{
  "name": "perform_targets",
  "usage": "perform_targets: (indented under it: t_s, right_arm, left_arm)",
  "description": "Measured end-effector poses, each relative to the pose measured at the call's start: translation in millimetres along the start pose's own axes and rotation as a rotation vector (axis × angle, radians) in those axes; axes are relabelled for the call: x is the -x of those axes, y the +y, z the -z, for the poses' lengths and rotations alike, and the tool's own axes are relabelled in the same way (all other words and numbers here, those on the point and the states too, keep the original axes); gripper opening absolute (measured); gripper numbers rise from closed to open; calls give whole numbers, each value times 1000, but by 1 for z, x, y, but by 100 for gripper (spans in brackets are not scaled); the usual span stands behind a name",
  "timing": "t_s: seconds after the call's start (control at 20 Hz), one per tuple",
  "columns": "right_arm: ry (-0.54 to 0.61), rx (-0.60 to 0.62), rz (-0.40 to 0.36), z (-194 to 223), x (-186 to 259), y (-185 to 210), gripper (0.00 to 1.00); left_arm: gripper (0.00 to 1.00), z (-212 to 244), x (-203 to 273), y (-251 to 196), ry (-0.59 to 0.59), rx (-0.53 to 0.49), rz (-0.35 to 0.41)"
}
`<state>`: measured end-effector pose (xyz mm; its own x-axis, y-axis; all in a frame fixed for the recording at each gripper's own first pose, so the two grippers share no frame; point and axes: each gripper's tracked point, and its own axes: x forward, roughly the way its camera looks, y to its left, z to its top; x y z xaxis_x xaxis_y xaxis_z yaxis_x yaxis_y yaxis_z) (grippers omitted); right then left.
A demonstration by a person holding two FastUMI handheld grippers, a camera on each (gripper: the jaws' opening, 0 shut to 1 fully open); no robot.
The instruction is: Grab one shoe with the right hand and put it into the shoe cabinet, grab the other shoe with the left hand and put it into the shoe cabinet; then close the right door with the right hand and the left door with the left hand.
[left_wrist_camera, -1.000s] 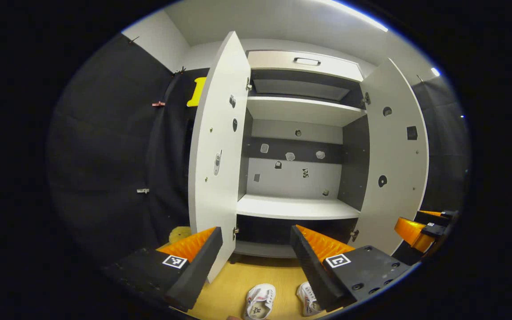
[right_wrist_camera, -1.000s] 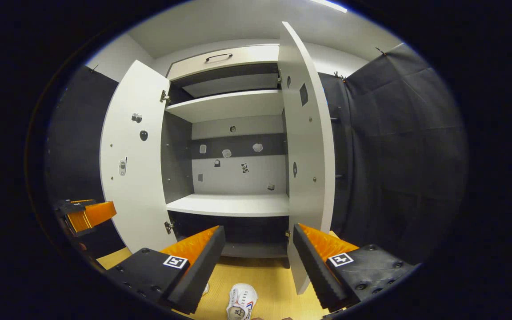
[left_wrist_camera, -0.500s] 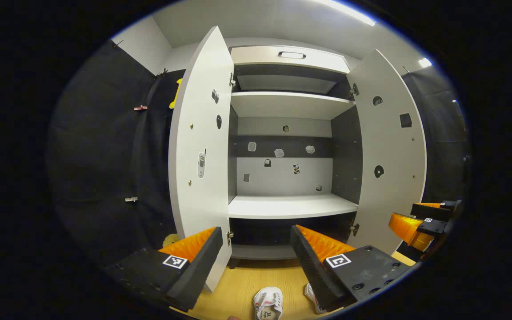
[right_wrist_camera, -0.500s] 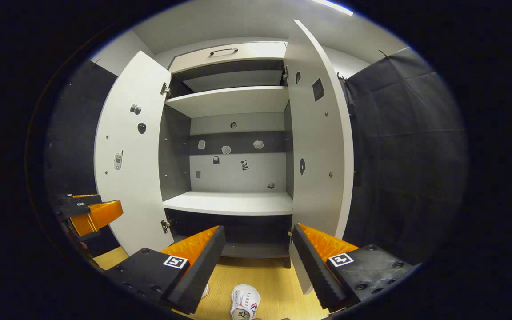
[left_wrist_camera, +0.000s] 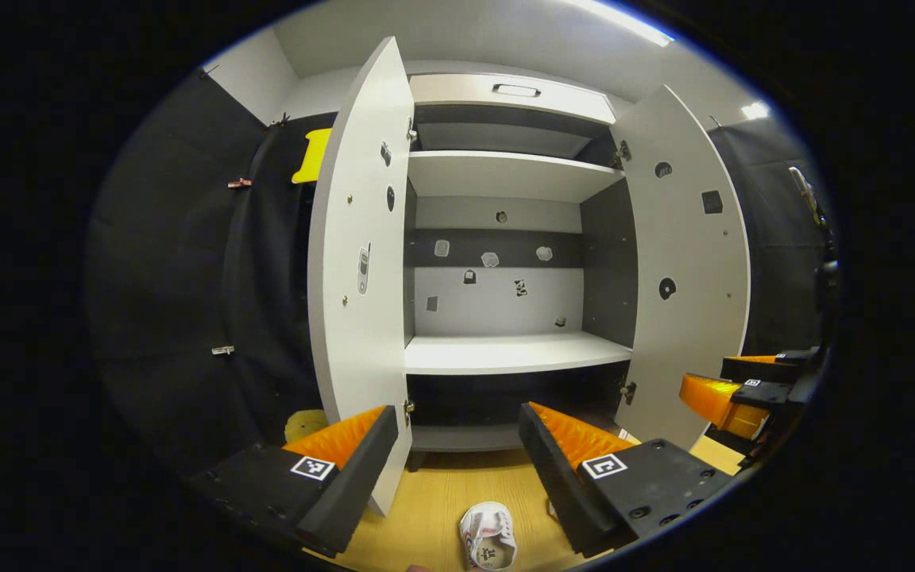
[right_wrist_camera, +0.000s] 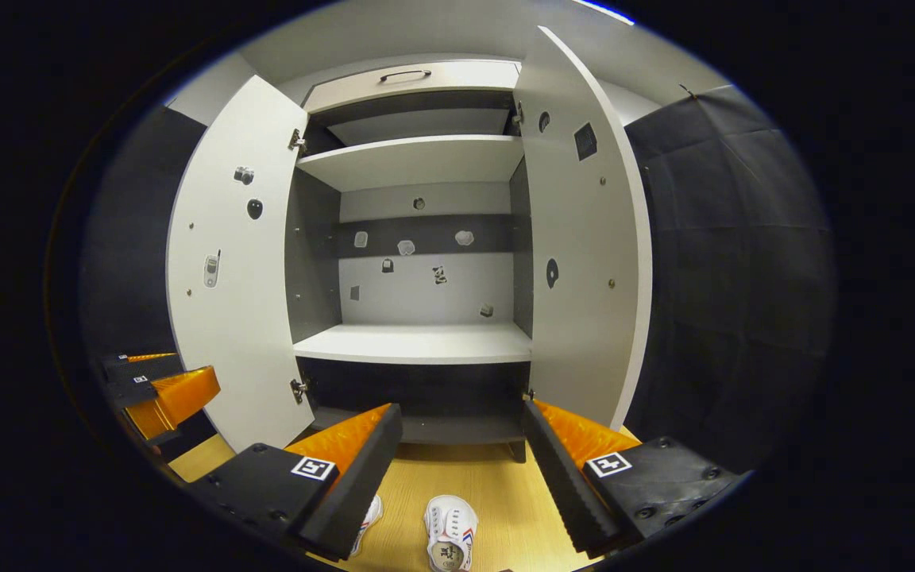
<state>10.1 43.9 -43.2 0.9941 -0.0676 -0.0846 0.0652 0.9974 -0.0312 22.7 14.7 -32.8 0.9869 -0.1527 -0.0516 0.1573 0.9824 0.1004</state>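
You are holding both grippers above the wooden floor (right_wrist_camera: pixel 497 492) in front of the open shoe cabinet (right_wrist_camera: pixel 418 349), and neither is carrying anything: the left gripper (left_wrist_camera: pixel 457 461) is showing its fingers spread wide apart, and the right gripper (right_wrist_camera: pixel 461 461) is likewise standing with its fingers apart on empty air. The two white sneakers are lying on the floor below you, toes toward the cabinet; the right shoe (right_wrist_camera: pixel 449 540) is sitting directly under the gap of the right gripper, while the left shoe (right_wrist_camera: pixel 366 516) is lying just beside it, partly hidden behind that gripper's finger. Judging from this, the first grasp is not yet begun. The likely fault from here is a descent that closes on both shoes at once, since they are lying close together; a grip on the soft upper alone could also let the shoe tilt or slip. Both doors are standing open: the left door (left_wrist_camera: pixel 358 270) and the right door (right_wrist_camera: pixel 584 262) are flanking the opening, and their lower edges are hanging near your fingers. Keep your path between them. The lower shelf (right_wrist_camera: pixel 418 345) is offering broad open room, well apart from the upper shelf (right_wrist_camera: pixel 418 159).
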Motion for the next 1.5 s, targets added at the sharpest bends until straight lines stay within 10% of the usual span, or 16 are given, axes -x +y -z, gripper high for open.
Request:
perform_targets:
  t_s: [0.55,1.5]
  right_arm:
    - [175,-31,-34,62,4,17,99]
    - [701,-24,-43,332,18,59,99]
  left_arm:
    - [96,34,21,-1,70,-30,60]
    - [97,109,64,50,240,-13,64]
